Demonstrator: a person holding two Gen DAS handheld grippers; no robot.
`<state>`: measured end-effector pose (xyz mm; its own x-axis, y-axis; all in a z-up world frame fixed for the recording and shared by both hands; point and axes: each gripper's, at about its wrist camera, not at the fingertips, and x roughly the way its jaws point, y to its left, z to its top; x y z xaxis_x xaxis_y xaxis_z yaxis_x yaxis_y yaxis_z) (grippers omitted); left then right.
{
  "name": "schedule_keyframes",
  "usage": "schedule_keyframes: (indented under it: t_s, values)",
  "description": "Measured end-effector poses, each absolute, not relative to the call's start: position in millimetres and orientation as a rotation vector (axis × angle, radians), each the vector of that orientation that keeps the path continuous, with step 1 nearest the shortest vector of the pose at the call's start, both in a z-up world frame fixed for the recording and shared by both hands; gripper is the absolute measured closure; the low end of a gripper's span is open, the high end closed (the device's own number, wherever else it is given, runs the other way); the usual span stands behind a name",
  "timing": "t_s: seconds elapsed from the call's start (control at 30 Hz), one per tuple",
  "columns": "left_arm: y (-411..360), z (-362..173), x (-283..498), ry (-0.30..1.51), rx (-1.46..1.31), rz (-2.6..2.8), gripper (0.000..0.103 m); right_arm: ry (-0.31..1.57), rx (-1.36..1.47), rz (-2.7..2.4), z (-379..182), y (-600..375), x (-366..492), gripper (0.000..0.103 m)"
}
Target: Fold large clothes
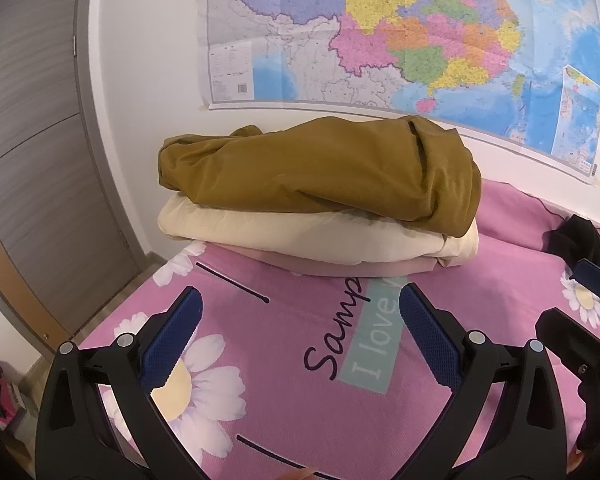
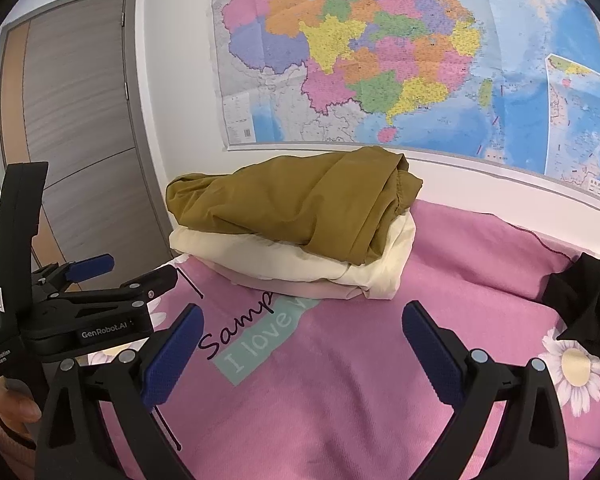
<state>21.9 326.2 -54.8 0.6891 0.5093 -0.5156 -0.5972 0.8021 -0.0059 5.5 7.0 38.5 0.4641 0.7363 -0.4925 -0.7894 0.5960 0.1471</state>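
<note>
Black garment (image 2: 588, 304), crumpled at the right edge of the bed (image 2: 380, 400): likely soft, light and limp, best pinched at an outer hem or corner. Left claw (image 1: 300, 336) and right claw (image 2: 300, 344) hover wide open, holding nothing. A stack of 3 folded clothes (image 2: 296, 232) lies against the wall below a map (image 2: 400, 60), well apart from the garment and no obstacle to reaching it.

My two wrist cameras are looking forward low over the pink bedspread (image 1: 340, 400), close to it. Both are sharing the clothes stack (image 2: 300, 232) at 12 o'clock and the wall map (image 1: 380, 32) above.
</note>
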Motion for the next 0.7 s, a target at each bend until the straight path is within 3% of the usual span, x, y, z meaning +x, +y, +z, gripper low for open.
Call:
schedule_keyframes:
  t_s: [0.7]
  values:
    - [316, -58, 16, 0.529, -0.168, 0.632, 0.005, 0.557, -0.097, 0.943, 37, 1, -2, 0.006]
